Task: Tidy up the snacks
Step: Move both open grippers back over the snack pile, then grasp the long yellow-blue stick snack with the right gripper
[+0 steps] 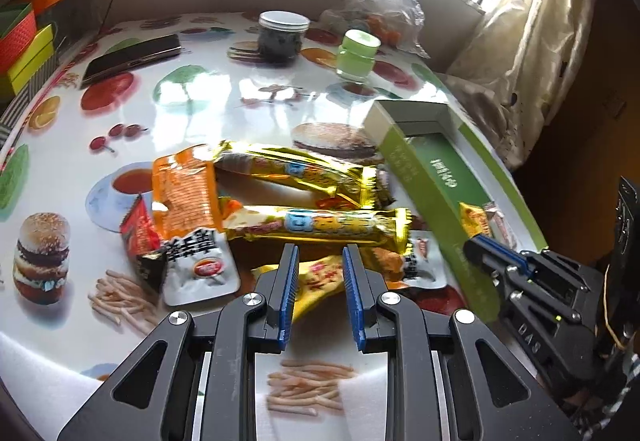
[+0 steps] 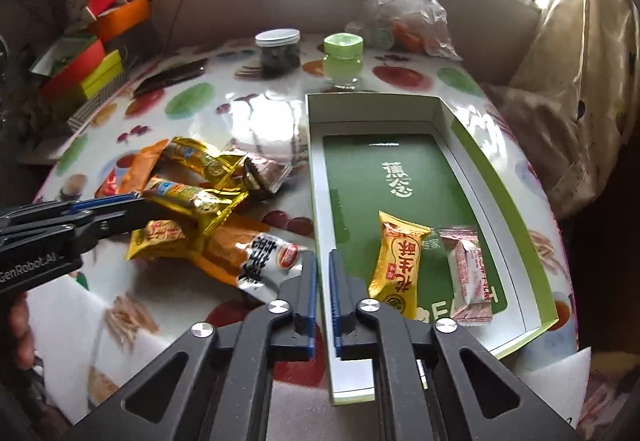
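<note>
With both grippers empty, the left gripper (image 1: 320,257) narrowly parted and the right gripper (image 2: 323,261) nearly together, the light, crinkly, slippery snack packets (image 1: 280,201) heaped just ahead of the left are judged best pinched by a flat sealed end.

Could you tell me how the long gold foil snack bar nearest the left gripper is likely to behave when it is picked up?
The gold foil bar looks long and slim, so gripped at one end it would probably droop. Its glossy wrapper may slide between the left gripper pads. It rests across other packets, so lifting it could well shift them.
</note>
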Demonstrator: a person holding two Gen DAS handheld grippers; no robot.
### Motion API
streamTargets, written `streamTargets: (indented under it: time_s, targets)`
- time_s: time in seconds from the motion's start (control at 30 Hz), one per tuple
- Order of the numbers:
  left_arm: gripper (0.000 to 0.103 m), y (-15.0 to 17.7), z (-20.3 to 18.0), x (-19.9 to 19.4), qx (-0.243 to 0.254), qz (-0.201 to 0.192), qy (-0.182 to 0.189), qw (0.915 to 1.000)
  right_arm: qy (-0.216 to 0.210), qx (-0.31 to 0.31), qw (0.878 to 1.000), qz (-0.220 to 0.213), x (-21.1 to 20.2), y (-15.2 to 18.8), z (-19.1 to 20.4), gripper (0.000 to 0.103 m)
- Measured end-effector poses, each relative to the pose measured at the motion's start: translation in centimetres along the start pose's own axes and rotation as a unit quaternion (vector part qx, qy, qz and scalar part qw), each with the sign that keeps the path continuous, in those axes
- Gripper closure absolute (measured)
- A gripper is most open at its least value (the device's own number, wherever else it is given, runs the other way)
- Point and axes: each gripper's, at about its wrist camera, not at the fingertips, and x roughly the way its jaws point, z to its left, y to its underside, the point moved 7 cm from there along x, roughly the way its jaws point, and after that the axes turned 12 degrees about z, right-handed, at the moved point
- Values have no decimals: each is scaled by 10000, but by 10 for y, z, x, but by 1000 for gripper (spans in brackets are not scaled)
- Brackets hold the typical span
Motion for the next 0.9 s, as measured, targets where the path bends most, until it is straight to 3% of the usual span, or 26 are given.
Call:
streamTargets:
  time_s: [0.3,0.37,0.43,0.57,0.67,0.8,0.9]
  targets:
    - [79,3,30,-3,-345,-22,-225,9991,-56,119,9999,-54,4,-10,-9,99]
    - [75,5,40,-7,-448,-59,-266,9986,-40,55,9999,-105,-2,-11,-8,95]
    - [63,6,51,-11,-557,-115,-315,9979,-141,-165,9990,-396,-16,-19,2,92]
    - [63,9,74,-13,-768,-121,-417,9961,-565,-799,9926,-716,-30,-35,30,79]
    - [62,11,87,-14,-837,-105,-453,9954,-861,-1174,9872,-650,-28,-42,52,72]
    - [62,11,100,-16,-899,-101,-394,9951,-1260,-1729,9765,-251,-9,-46,83,61]
    - [62,11,107,-15,-973,-87,-340,9946,-1181,-1989,9728,-78,3,-48,98,58]
